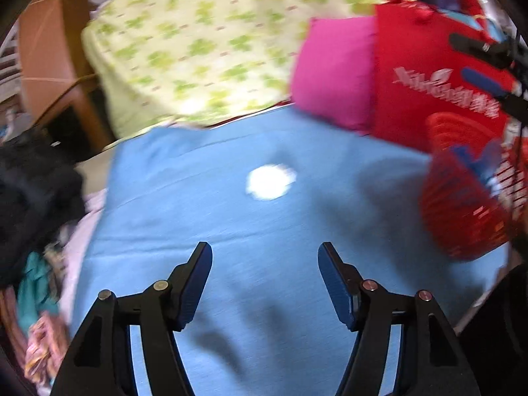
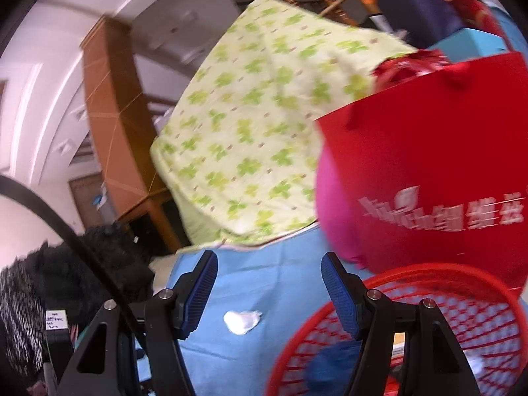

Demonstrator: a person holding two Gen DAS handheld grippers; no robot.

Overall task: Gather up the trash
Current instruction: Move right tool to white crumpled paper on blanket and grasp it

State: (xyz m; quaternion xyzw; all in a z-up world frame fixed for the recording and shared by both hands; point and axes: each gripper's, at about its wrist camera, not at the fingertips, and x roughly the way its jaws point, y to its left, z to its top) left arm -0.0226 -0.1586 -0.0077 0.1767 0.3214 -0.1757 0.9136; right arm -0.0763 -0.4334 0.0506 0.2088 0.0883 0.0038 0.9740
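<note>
A crumpled white tissue (image 1: 270,182) lies on a blue cloth (image 1: 231,231); it also shows in the right wrist view (image 2: 242,321). My left gripper (image 1: 265,257) is open and empty, short of the tissue. A red mesh basket (image 2: 429,330) sits at the cloth's right side, tilted in the left wrist view (image 1: 462,204). My right gripper (image 2: 269,267) is open and empty above the cloth, its right finger (image 2: 340,293) over the basket's rim. It appears far right in the left wrist view (image 1: 485,66).
A green clover-print quilt (image 1: 204,43) is heaped behind the cloth. A pink cushion (image 1: 333,72) and a red paper bag (image 1: 435,82) stand at back right. Dark clothes (image 1: 33,191) pile at the left edge. Something blue (image 2: 326,366) lies inside the basket.
</note>
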